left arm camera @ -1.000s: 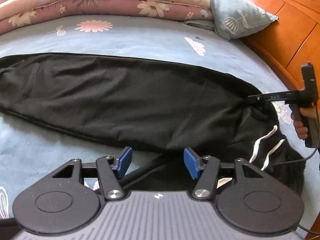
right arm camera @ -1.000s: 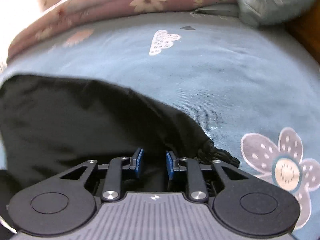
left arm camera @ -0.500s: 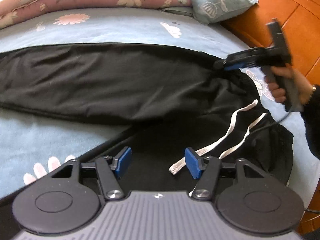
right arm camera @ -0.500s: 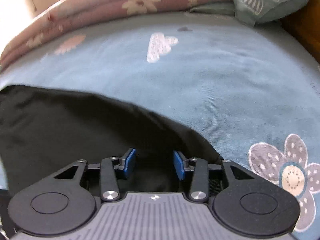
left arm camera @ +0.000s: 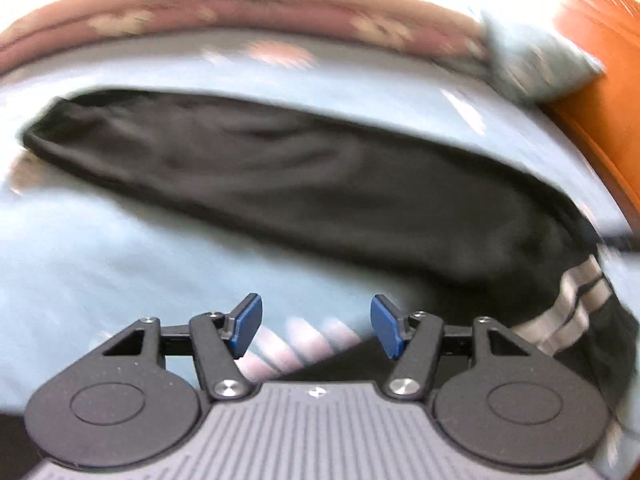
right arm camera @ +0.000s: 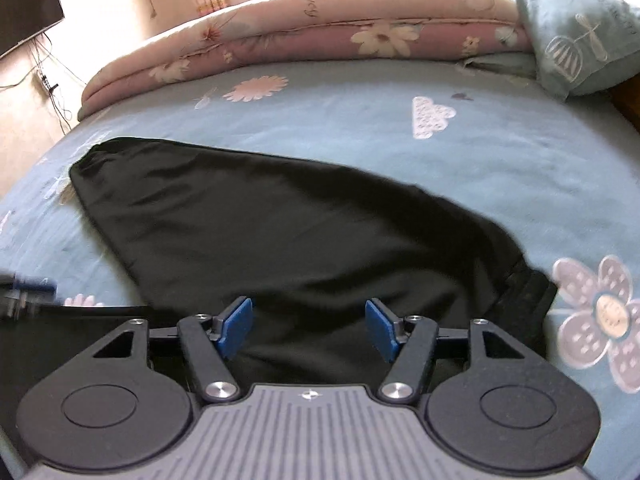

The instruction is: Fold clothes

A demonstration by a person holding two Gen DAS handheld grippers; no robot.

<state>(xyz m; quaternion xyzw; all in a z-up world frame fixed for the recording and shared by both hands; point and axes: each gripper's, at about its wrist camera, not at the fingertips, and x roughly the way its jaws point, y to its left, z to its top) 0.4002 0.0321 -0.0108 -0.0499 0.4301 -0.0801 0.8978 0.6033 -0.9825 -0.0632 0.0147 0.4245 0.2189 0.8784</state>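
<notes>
Black trousers point(right arm camera: 280, 232) lie spread across the blue bedsheet point(right arm camera: 440, 160), leg end to the far left, waistband point(right arm camera: 528, 292) at the right. My right gripper point(right arm camera: 308, 328) hovers above the waist part; its jaws are opening and no cloth is between the pads. The left wrist view is blurred by motion. There the trousers point(left arm camera: 320, 184) run across the middle, with white drawstrings point(left arm camera: 576, 300) at the right. My left gripper point(left arm camera: 316, 330) is open over the sheet beside the trousers' near edge, holding nothing. Its tip point(right arm camera: 28, 288) shows at the right wrist view's left edge.
A rolled pink floral quilt point(right arm camera: 320, 28) lines the far side of the bed. A blue-green pillow point(right arm camera: 580, 36) sits at the far right against an orange wooden headboard point(left arm camera: 600, 80). A dark screen point(right arm camera: 28, 12) hangs on the wall at the left.
My right gripper has opened off the waistband and drawn back and up. My left gripper has swung sideways fast, still open; the drawstrings now sit far to its right.
</notes>
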